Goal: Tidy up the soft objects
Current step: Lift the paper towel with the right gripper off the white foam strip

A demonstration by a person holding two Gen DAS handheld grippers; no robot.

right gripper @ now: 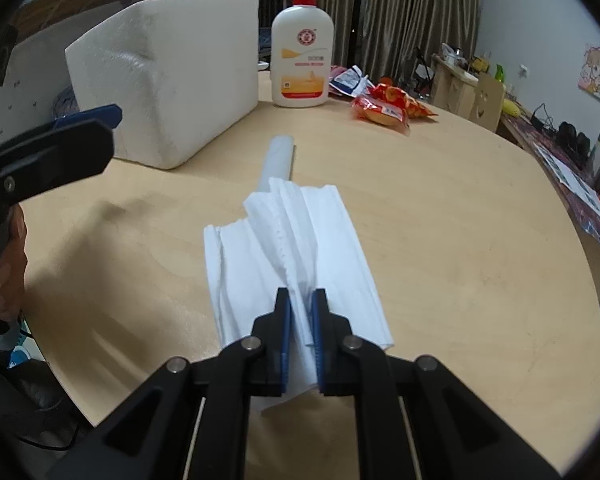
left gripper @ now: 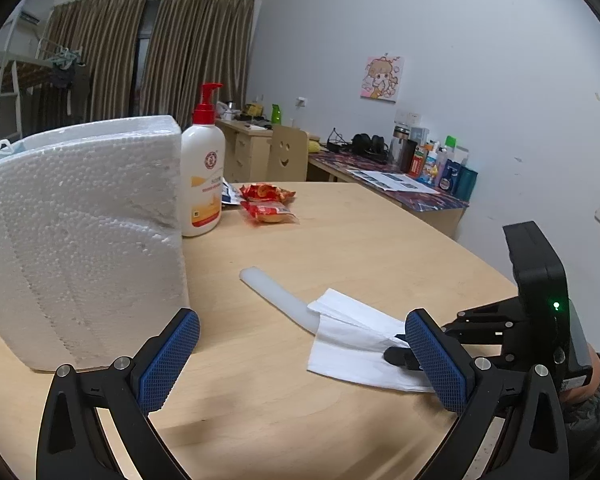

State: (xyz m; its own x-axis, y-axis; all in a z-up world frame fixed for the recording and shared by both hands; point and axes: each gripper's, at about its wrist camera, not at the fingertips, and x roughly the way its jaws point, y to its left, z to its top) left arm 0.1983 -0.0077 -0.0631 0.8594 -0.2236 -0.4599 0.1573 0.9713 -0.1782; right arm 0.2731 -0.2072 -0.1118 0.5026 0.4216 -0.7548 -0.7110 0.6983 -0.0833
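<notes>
Nearest, white tissue (right gripper: 296,256) on the tabletop (right gripper: 460,220) is pinched by the right gripper (right gripper: 300,300) jaws; left gripper (left gripper: 300,356) jaws stand open, empty. Sorting is judged barely begun; foam box (right gripper: 168,80) awaits.

Left gripper (left gripper: 302,354) held with jaws wide apart and nothing between them, right gripper (right gripper: 301,300) angled downward, jaws nearly closed, pinching white tissue (right gripper: 296,256)

Pale wall (left gripper: 440,40) with cartoon poster (left gripper: 382,79). Brown curtains (left gripper: 188,52) drawn. Wooden desk (left gripper: 244,136), smiley-face chair (left gripper: 286,154) alongside. Cluttered side table (left gripper: 388,184) against wall. Artificial light.
</notes>
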